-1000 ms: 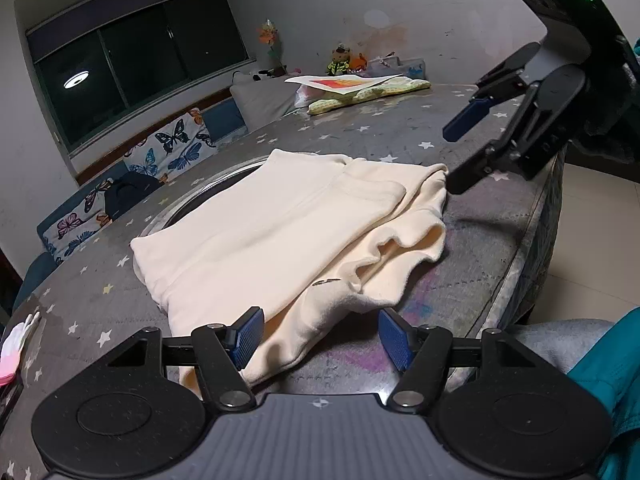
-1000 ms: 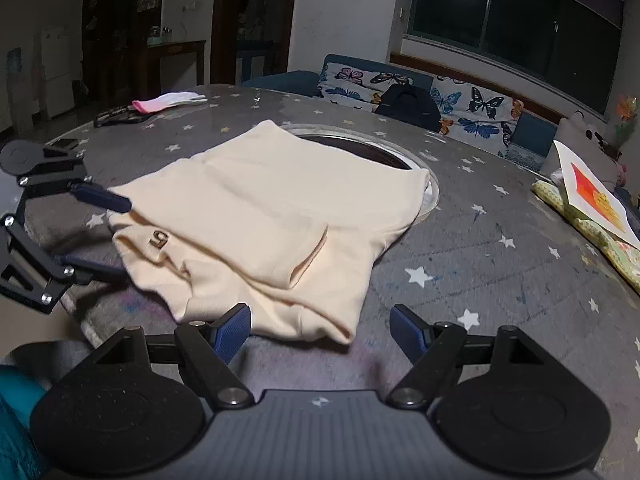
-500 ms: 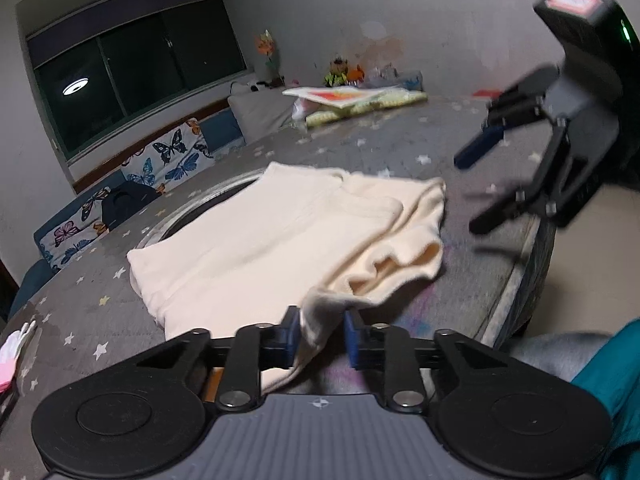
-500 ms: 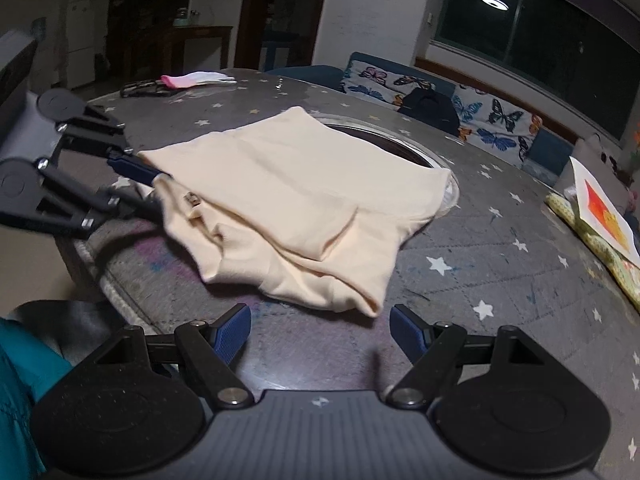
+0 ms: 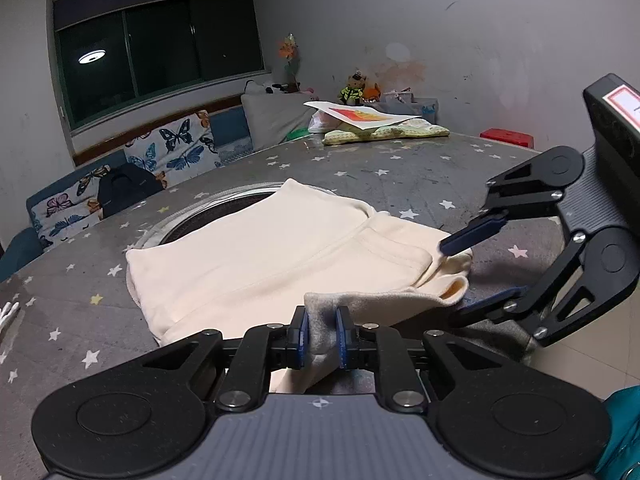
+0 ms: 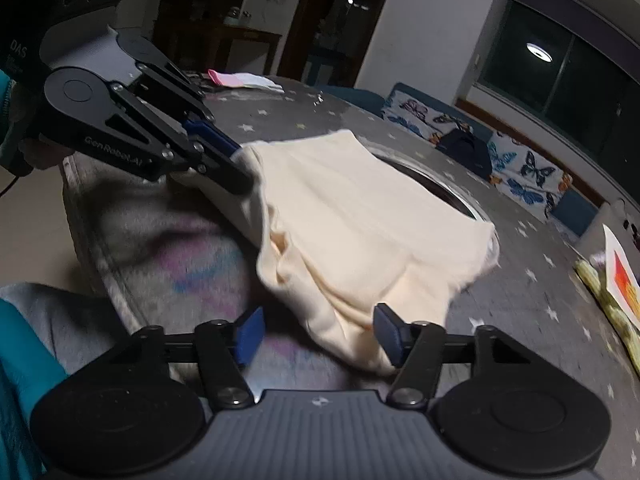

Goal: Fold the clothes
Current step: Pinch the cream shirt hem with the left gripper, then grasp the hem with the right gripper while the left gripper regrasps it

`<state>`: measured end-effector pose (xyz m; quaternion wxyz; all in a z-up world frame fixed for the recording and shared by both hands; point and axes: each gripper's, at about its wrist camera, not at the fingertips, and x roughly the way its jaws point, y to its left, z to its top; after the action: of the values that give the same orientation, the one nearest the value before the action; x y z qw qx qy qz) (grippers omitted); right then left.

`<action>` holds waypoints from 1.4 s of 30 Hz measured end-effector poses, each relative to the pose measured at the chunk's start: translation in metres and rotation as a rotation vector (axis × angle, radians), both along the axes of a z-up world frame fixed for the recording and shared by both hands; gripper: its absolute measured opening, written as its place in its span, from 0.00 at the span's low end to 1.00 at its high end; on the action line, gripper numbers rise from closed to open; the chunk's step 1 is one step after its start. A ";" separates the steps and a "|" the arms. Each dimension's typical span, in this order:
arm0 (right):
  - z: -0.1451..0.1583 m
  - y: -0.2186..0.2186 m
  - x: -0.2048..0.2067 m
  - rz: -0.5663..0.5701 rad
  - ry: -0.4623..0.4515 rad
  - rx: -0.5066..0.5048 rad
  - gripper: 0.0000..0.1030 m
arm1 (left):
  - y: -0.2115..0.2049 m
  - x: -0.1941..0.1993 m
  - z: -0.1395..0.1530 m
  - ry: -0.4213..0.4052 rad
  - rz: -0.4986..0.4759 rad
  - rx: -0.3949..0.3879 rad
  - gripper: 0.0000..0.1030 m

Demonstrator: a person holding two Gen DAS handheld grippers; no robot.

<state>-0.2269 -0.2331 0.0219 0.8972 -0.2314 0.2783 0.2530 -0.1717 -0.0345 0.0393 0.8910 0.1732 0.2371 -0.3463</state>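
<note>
A cream garment (image 5: 280, 256) lies folded on the round table under a grey star-print cloth (image 5: 400, 168). My left gripper (image 5: 322, 336) is shut on the garment's near corner, and the cloth stands up bunched between its blue pads. From the right wrist, that left gripper (image 6: 240, 168) pinches the same corner at the upper left and holds it off the table. My right gripper (image 6: 318, 334) straddles the garment's (image 6: 360, 220) other near hem; its jaws are closing. The hem touches only the right pad (image 6: 386, 332). In the left wrist view the right gripper (image 5: 450, 280) comes in from the right.
A metal ring (image 5: 224, 208) is set in the table's middle, partly under the garment. A pillow with a printed sheet (image 5: 384, 128) lies at the far edge. A pink-white cloth (image 6: 244, 79) lies across the table. A butterfly-print sofa (image 5: 176, 152) runs behind; a teal sleeve (image 6: 24, 344) is near.
My left gripper closed on the garment's near corner and raised it. My right gripper rolled, swung in over the other near hem, and its jaws narrowed.
</note>
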 end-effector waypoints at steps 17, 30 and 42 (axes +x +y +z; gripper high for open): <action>0.008 -0.021 0.051 -0.082 0.199 0.247 0.19 | -0.002 0.031 0.000 0.124 0.029 0.026 0.37; 0.010 -0.025 0.063 -0.135 0.236 0.307 0.18 | 0.005 0.024 0.004 0.110 0.032 0.029 0.51; 0.011 -0.027 0.070 -0.157 0.239 0.329 0.18 | 0.013 0.014 -0.005 0.096 0.027 0.074 0.59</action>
<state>-0.1574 -0.2596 0.0325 0.9005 -0.0279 0.3548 0.2501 -0.1580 -0.0211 0.0346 0.8761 0.1861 0.2946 -0.3332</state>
